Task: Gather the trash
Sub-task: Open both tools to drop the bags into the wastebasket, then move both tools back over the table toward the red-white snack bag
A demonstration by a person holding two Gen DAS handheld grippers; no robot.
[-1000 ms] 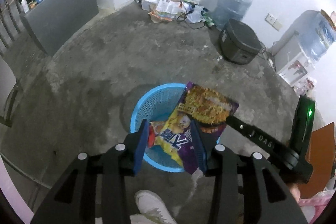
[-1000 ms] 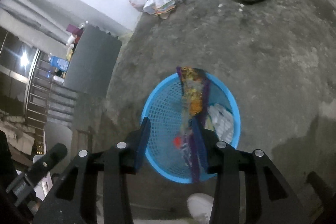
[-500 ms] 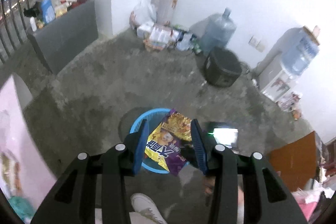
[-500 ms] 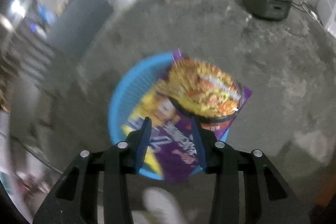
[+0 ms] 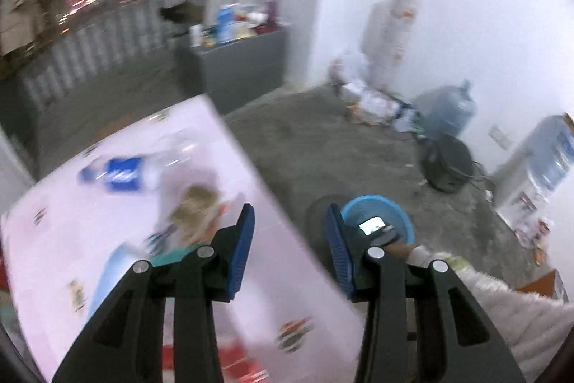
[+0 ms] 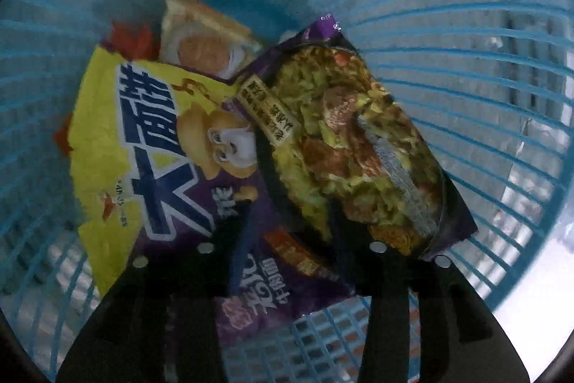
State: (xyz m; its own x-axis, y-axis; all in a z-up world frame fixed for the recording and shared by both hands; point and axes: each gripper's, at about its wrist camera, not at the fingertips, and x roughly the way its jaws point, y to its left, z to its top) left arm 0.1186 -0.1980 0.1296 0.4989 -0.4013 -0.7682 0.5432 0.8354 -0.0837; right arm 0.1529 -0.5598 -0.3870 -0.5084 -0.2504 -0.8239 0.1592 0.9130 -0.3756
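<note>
My right gripper (image 6: 290, 221) reaches deep inside the blue basket (image 6: 466, 34), its dark jaws apart over the purple-and-yellow noodle wrapper (image 6: 222, 146), which lies in the basket on a small cake packet (image 6: 204, 34). My left gripper (image 5: 288, 239) is open and empty, raised over the edge of a pink table (image 5: 107, 239). The basket (image 5: 376, 207) shows small on the floor in the left wrist view, with the right device and hand over it. On the table lie a blue-labelled bottle (image 5: 122, 173) and other blurred trash (image 5: 193, 210).
A grey cabinet (image 5: 236, 74) with clutter stands by the wall. A litter pile (image 5: 373, 99), a water jug (image 5: 452, 110), a black cooker (image 5: 448, 164) and a dispenser (image 5: 538, 167) line the far wall on the concrete floor.
My right gripper has gone down into the basket with the noodle wrapper, which now rests inside. My left gripper has swung up and left to the pink table.
</note>
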